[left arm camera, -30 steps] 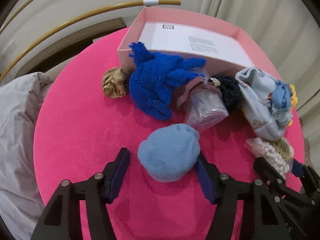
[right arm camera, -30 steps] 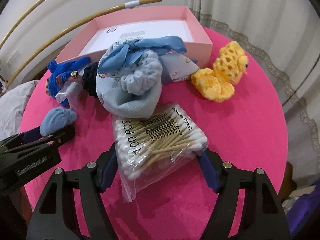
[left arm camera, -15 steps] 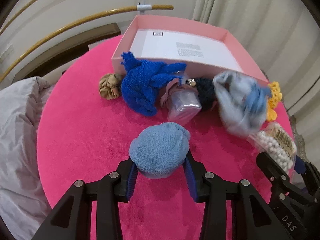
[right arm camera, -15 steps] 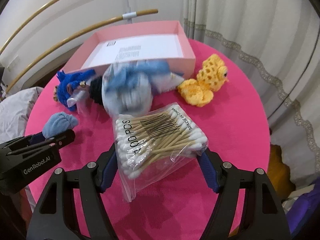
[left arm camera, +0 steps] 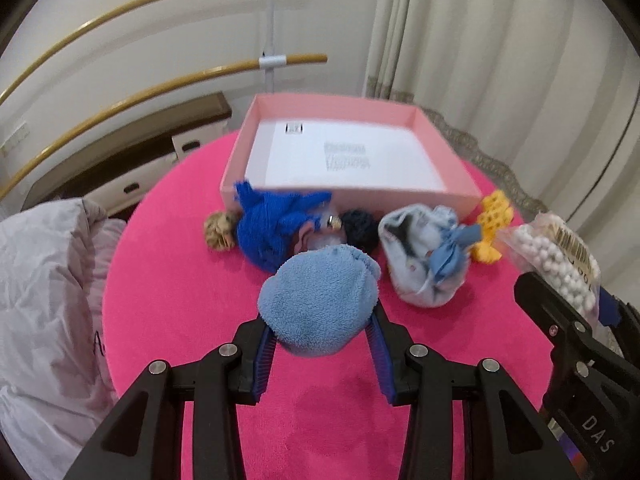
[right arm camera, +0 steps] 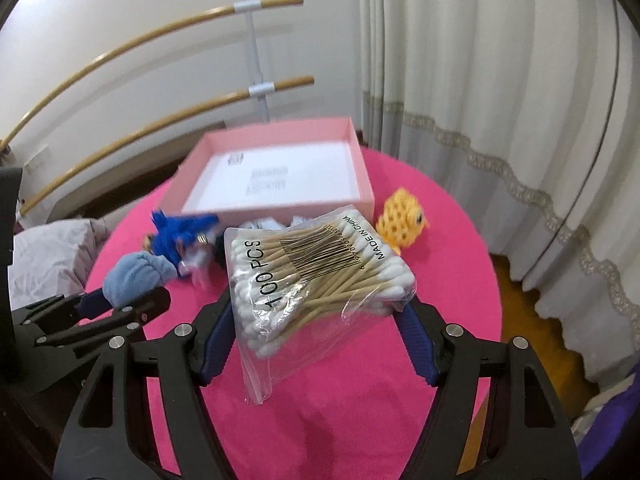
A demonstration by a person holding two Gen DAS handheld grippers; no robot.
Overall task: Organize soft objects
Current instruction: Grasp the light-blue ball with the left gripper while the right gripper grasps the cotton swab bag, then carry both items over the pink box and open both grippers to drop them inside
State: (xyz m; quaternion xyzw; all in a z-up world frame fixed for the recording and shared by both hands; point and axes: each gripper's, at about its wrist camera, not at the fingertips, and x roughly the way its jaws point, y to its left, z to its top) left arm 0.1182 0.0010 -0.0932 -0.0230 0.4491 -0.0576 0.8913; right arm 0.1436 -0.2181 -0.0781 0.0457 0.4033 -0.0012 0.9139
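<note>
My left tongs [left arm camera: 320, 344] are clenched on one light blue fuzzy sock ball [left arm camera: 320, 300], lifted over the pink desk [left arm camera: 180, 300]. My right tongs [right arm camera: 316, 320] grip one bag of cotton swabs [right arm camera: 316, 276]. At twelve o'clock sits one pink box [left arm camera: 344, 196], empty but for a white sheet.

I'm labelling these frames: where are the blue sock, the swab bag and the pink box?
blue sock [left arm camera: 320, 304]: left wrist view, middle of its fuzzy bulge.
swab bag [right arm camera: 316, 276]: right wrist view, on the sticks below the barcode.
pink box [left arm camera: 360, 196]: left wrist view, near wall.
</note>
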